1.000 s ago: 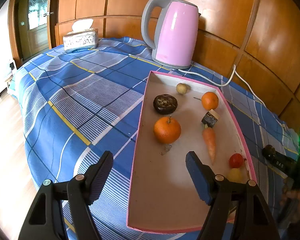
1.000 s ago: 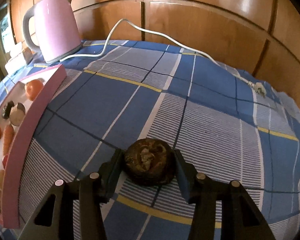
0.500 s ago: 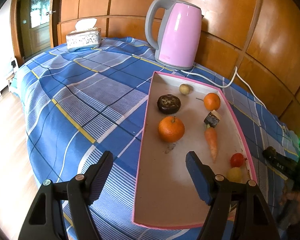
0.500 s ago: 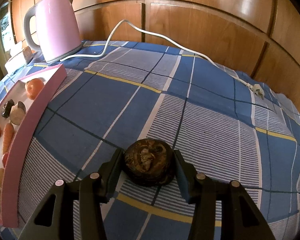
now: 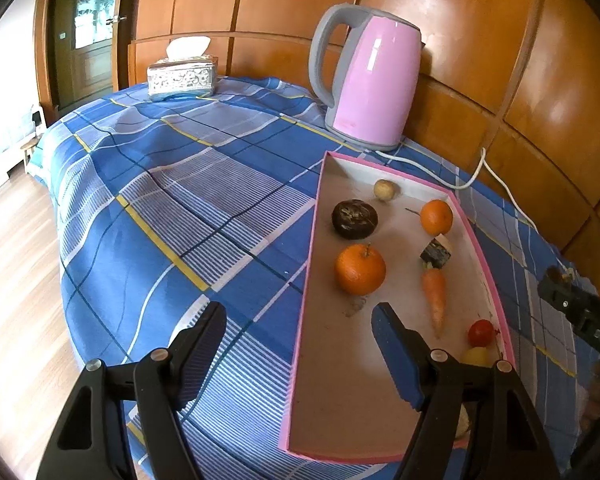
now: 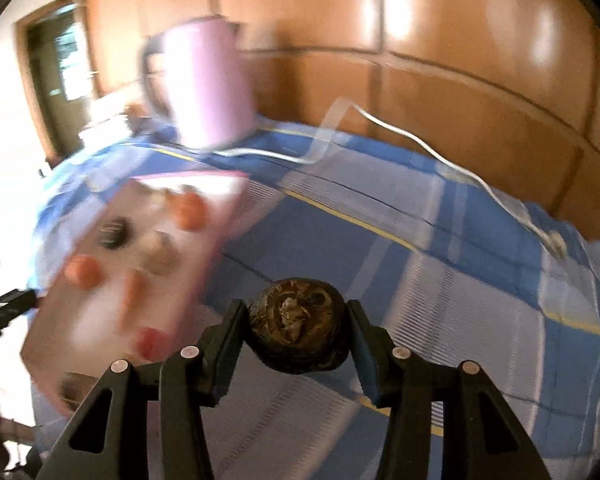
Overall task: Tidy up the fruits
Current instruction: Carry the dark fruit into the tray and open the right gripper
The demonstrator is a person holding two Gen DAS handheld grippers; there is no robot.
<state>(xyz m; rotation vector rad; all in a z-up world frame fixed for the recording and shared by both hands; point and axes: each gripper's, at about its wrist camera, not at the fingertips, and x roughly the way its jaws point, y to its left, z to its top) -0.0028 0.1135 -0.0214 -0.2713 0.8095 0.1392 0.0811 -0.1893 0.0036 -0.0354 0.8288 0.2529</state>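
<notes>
Over the blue plaid tablecloth [image 6: 440, 240] | right gripper [image 6: 298, 330] clamped on dark round wrinkled fruit [image 6: 298, 330], clear of cloth | pink-rimmed shallow cardboard tray [image 6: 224, 220] lay to its left, near | left gripper [image 5: 300, 344] gaped empty above tray's near-left rim.

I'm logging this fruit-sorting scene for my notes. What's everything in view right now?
tray: 1, pink-rimmed, on the cloth
oranges: 2, orange, in tray
carrot: 1, orange, in tray
dark round fruit: 1 in tray; another in right gripper
tomato: 1, red, by the tray's right wall
kettle: 1, pink, beyond tray
tissue box: 1, silver, far corner
tablecloth: 1, blue plaid
left gripper: open, empty
right gripper: clamped on fruit
</notes>
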